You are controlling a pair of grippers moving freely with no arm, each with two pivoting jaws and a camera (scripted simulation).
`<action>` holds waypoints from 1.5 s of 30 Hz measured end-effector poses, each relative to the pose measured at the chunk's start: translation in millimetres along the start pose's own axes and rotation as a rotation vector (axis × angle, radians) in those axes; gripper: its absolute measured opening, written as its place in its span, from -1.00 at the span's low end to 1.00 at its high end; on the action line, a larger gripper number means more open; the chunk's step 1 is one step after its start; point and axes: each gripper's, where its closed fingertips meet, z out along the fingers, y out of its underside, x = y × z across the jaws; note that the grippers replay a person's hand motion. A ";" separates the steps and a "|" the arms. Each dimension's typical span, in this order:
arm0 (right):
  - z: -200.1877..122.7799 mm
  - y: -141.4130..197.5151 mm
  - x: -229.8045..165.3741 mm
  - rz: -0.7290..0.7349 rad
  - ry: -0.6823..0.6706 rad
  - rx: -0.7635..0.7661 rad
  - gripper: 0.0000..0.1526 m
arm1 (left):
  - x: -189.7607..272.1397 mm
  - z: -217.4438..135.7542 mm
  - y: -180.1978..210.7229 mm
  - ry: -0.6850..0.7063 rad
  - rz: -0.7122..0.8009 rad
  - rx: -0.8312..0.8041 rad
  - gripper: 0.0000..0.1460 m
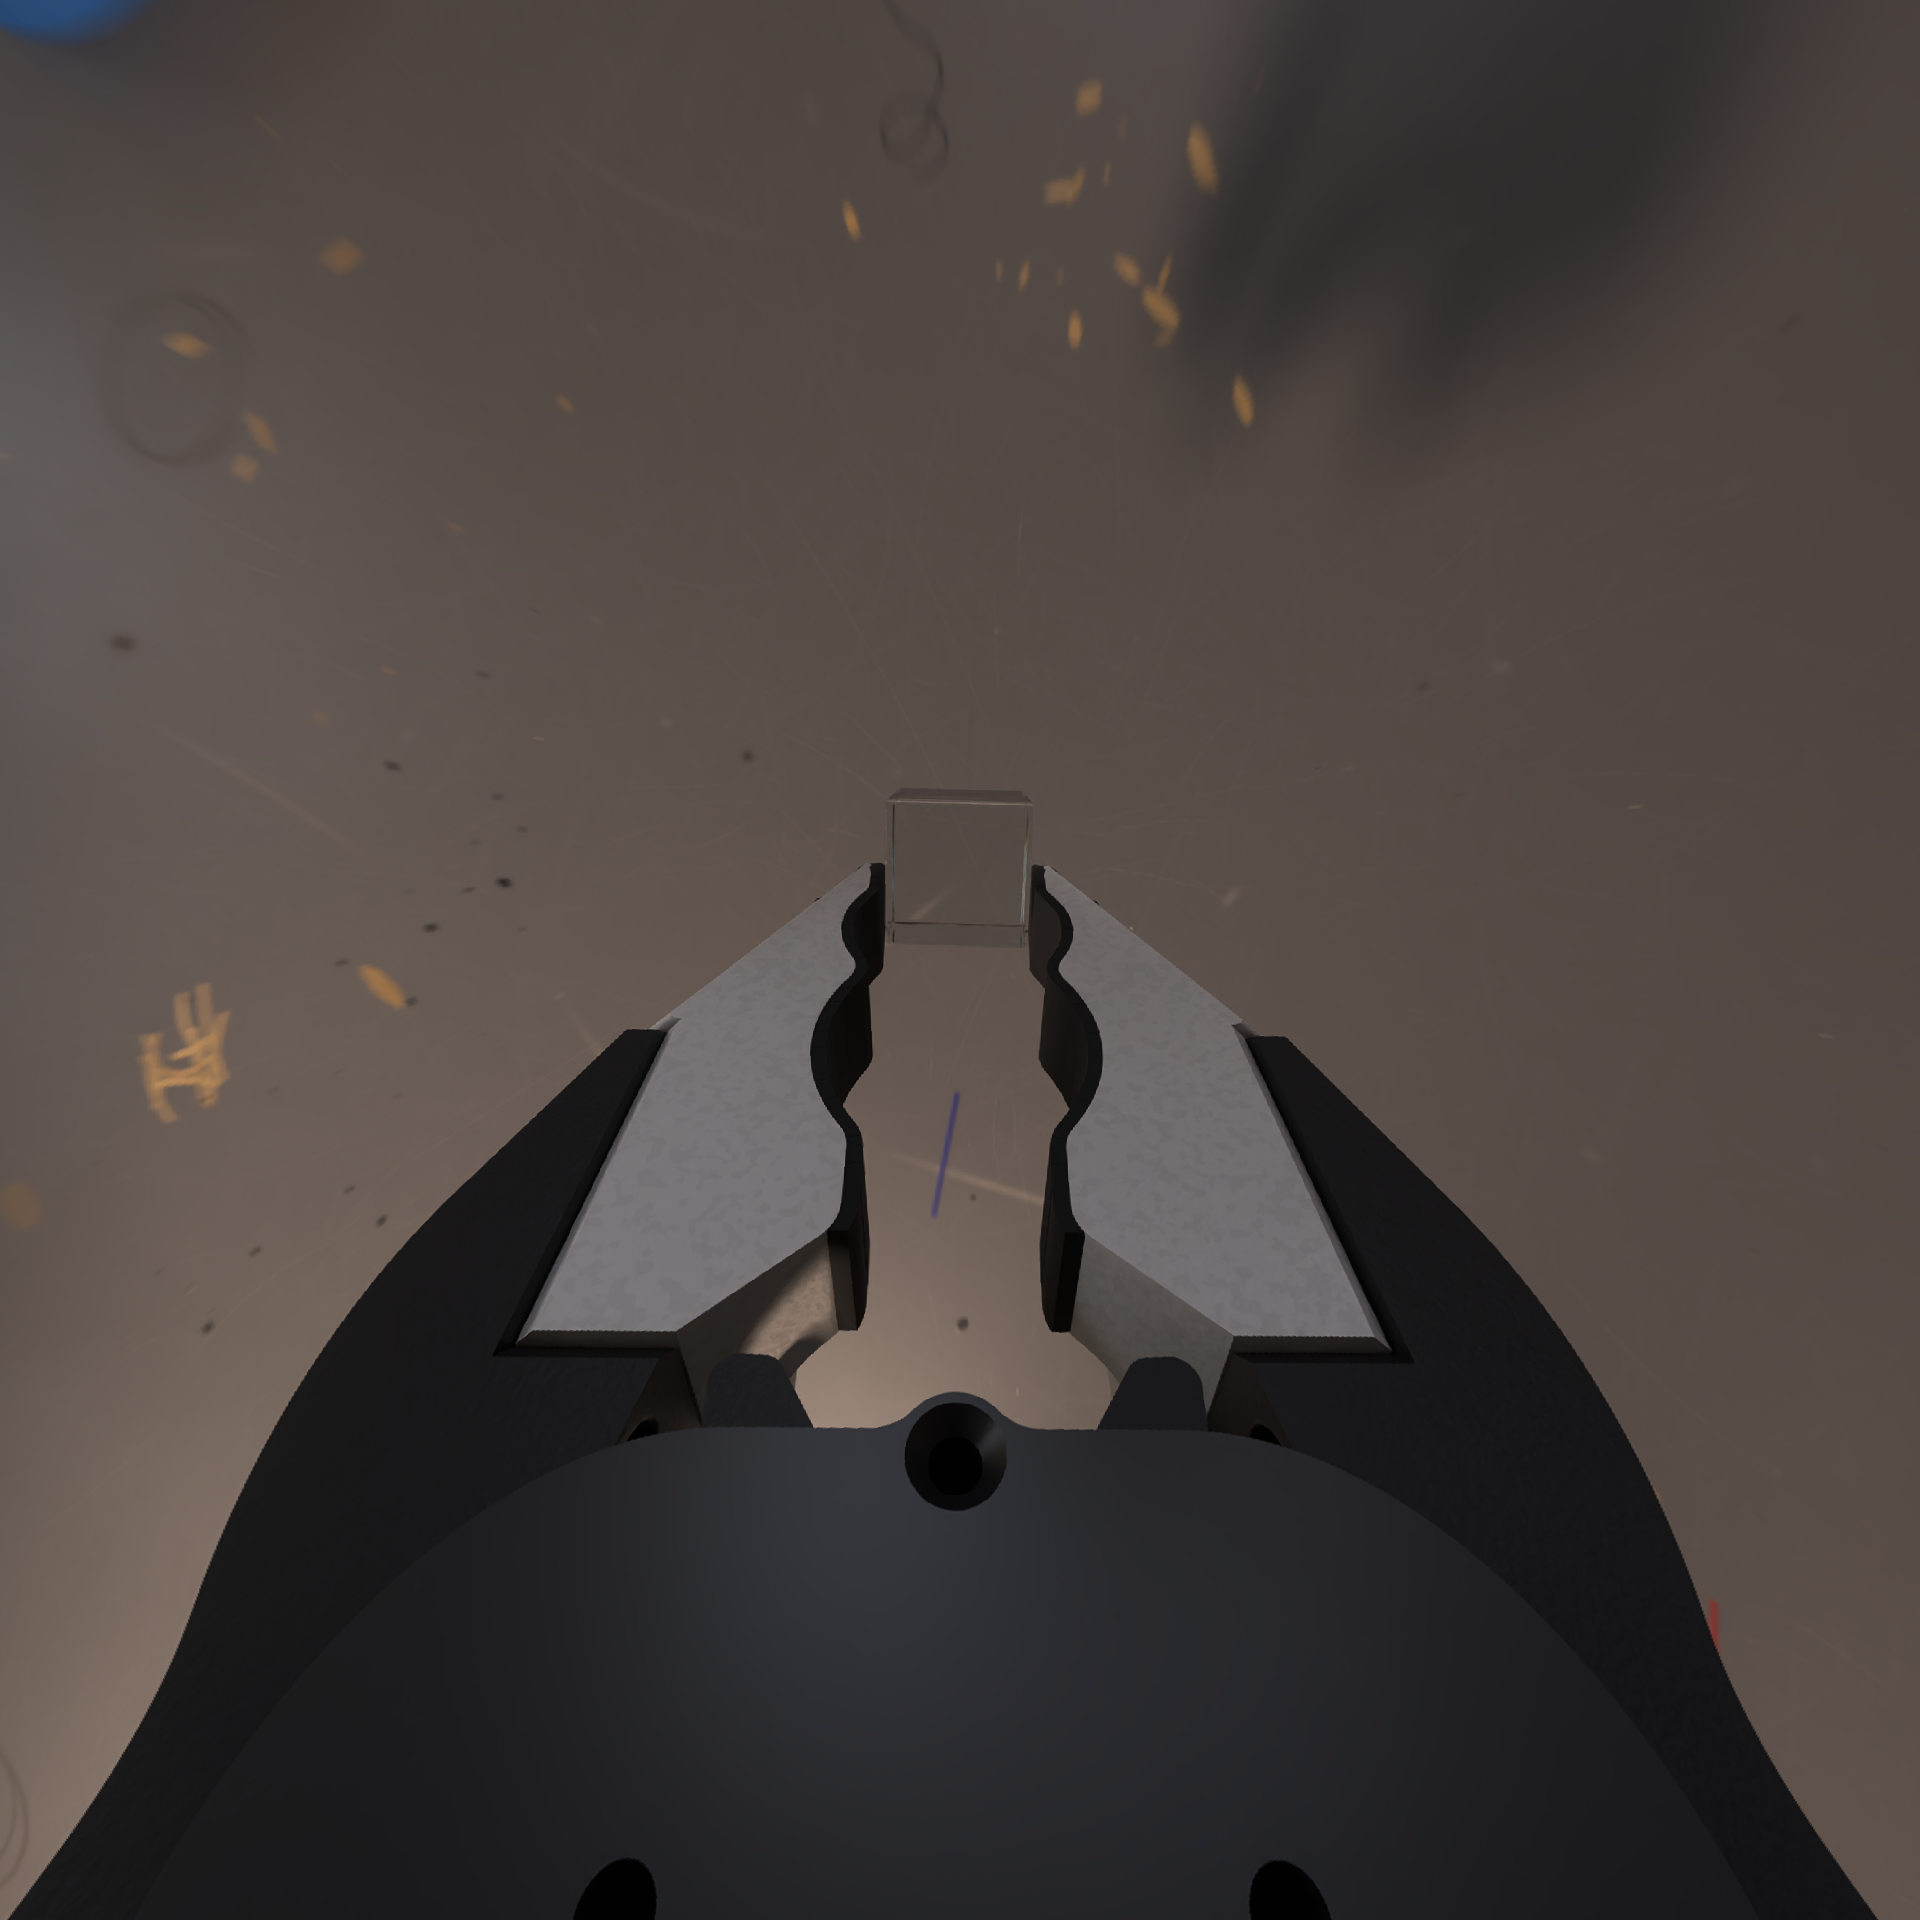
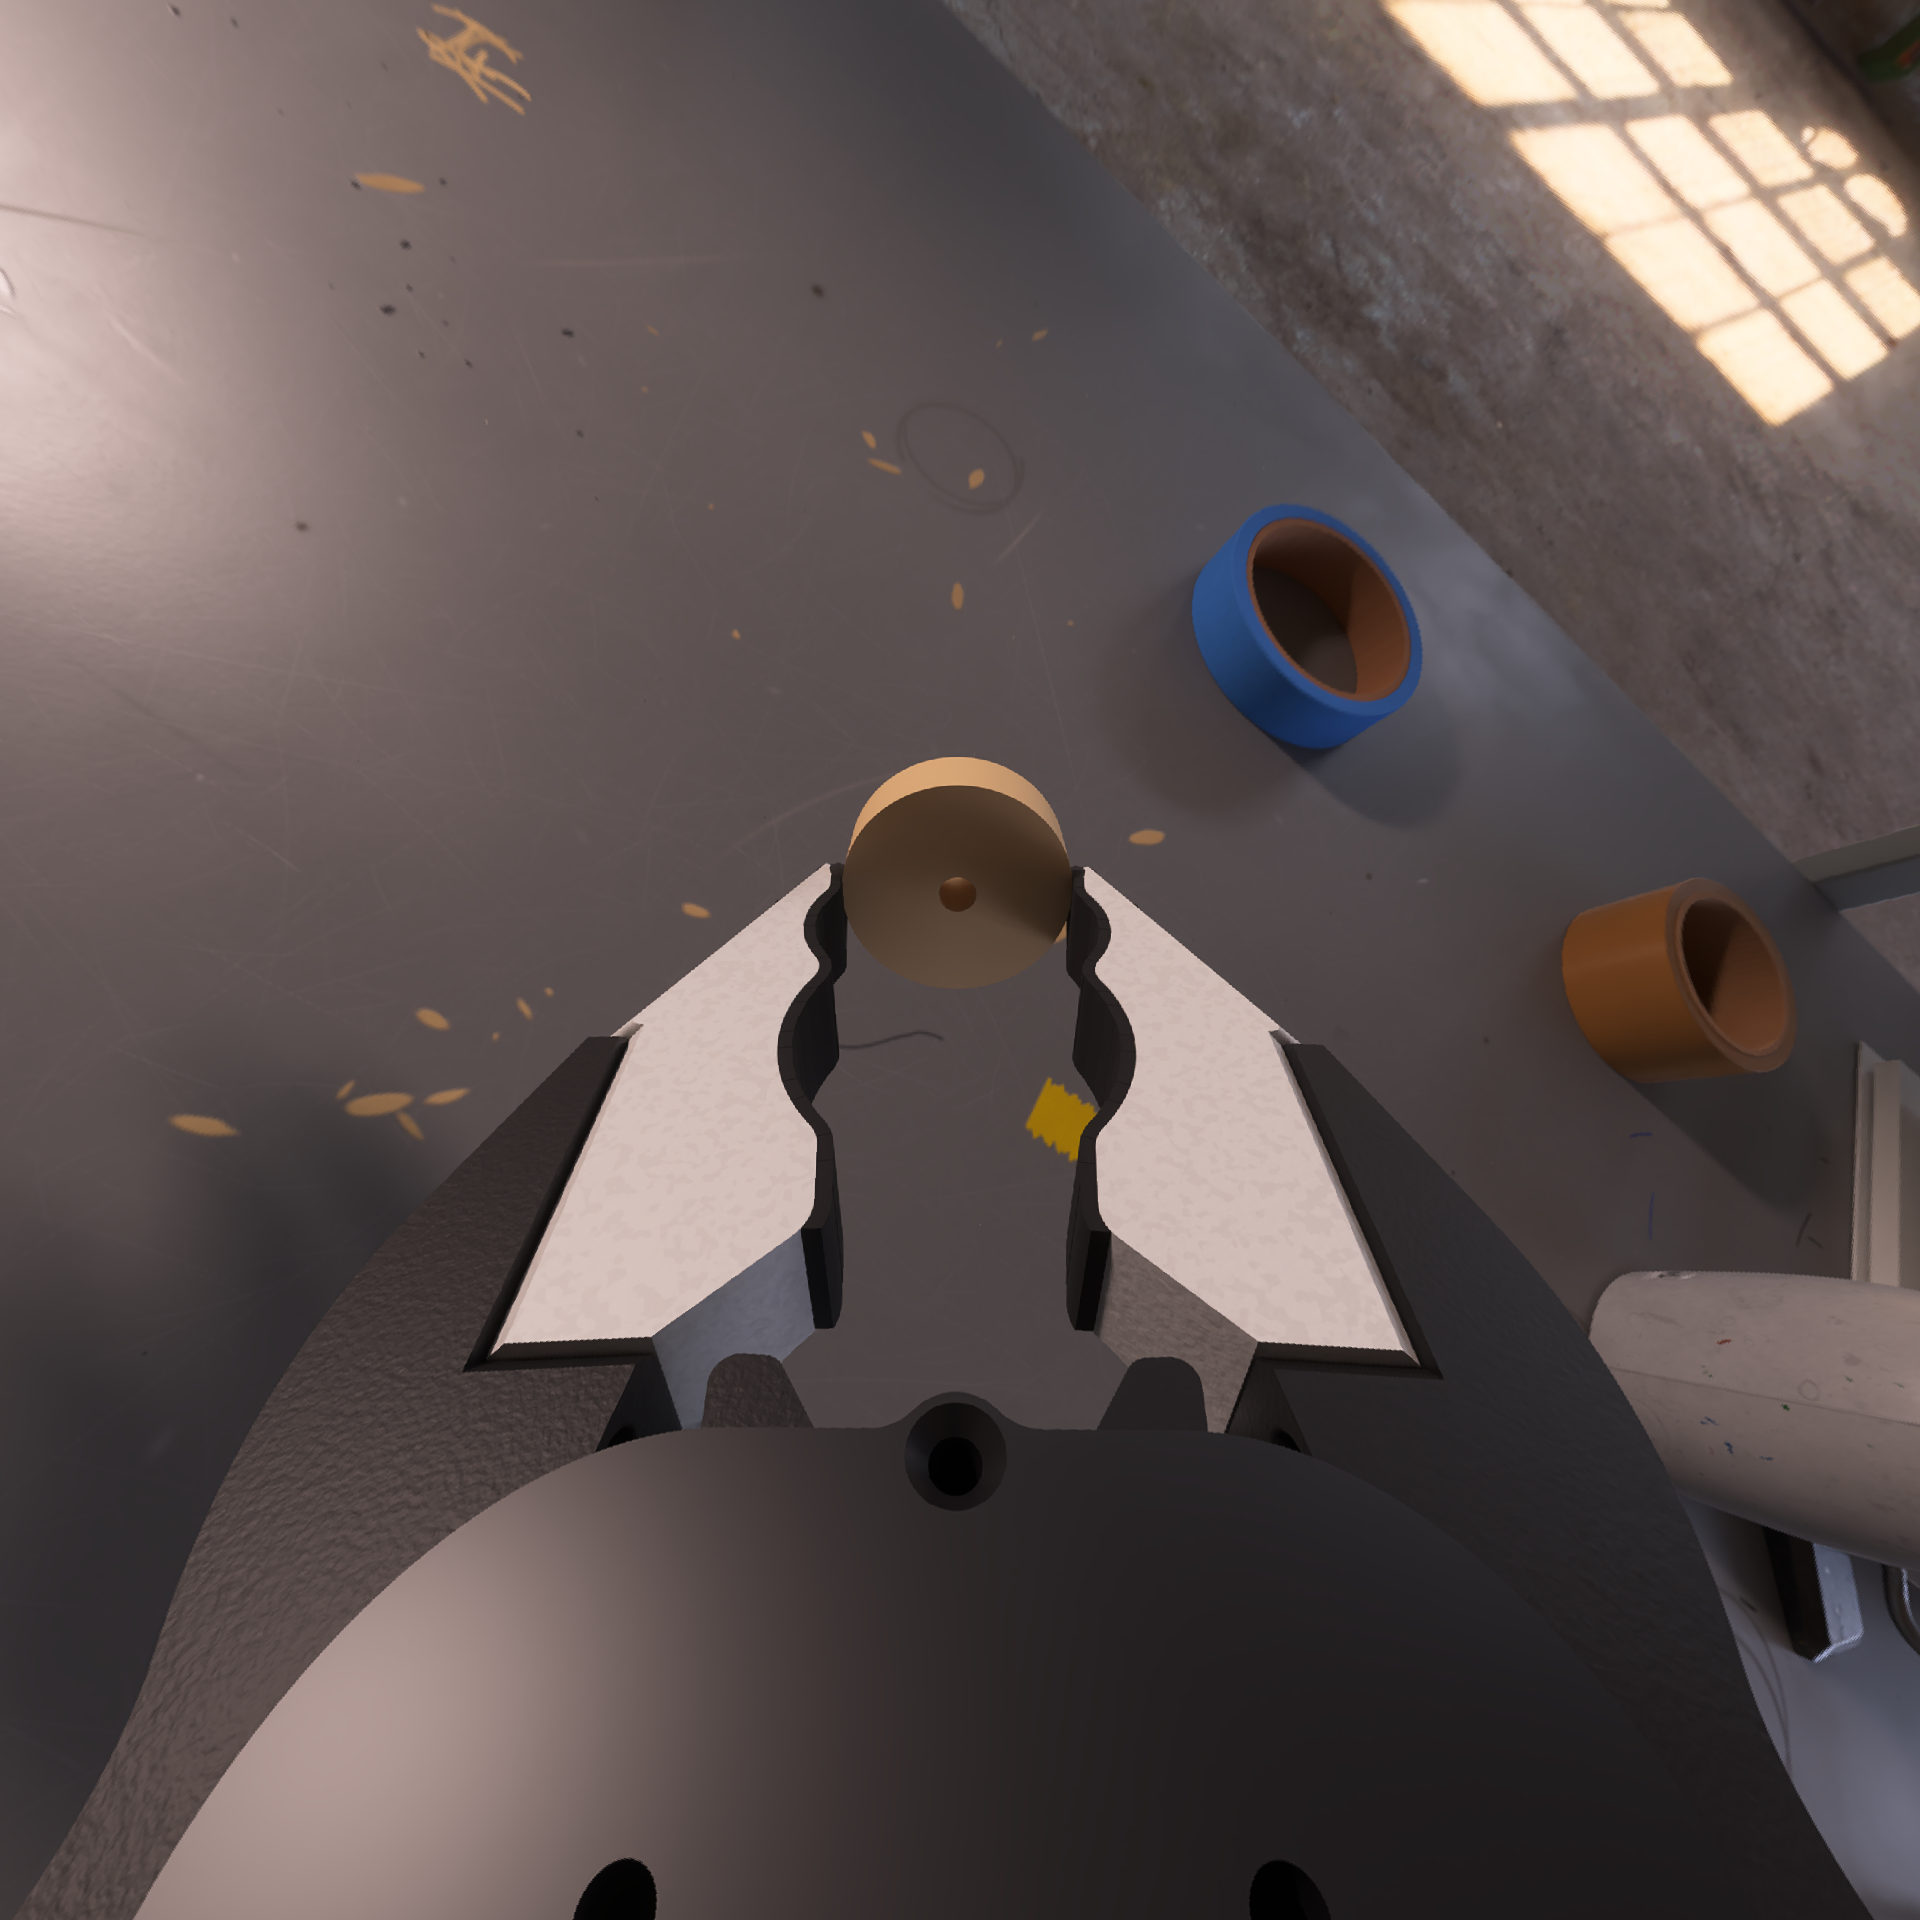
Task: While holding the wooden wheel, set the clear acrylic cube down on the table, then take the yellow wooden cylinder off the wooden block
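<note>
In the left wrist view my left gripper [image 1: 958, 902] is shut on the clear acrylic cube [image 1: 960, 868], pinched between its fingertips above the grey table [image 1: 623, 623]. In the right wrist view my right gripper [image 2: 956, 904] is shut on the wooden wheel [image 2: 956, 878], a tan disc with a small centre hole facing the camera, held above the table [image 2: 520, 623]. The yellow wooden cylinder and the wooden block are not in view.
A blue tape roll [image 2: 1307, 625] and a brown tape roll [image 2: 1678, 982] lie near the table's right edge. A yellow scrap [image 2: 1058, 1117] lies under the right gripper. A pale tool body [image 2: 1766, 1392] sits at lower right. The concrete floor [image 2: 1455, 312] lies beyond the edge. A blue object [image 1: 62, 16] shows at top left.
</note>
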 end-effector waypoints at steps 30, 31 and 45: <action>-12.8 -8.8 2.7 0.035 -0.024 0.064 -0.45 | 30.0 96.0 11.9 0.135 0.129 -0.249 -0.63; -12.2 -8.5 2.4 0.034 -0.026 0.062 -0.45 | 30.5 96.4 12.8 0.139 0.129 -0.252 -0.63; -8.6 -3.2 0.7 0.031 -0.040 0.037 -0.45 | 28.0 86.1 16.8 0.133 0.129 -0.246 -0.64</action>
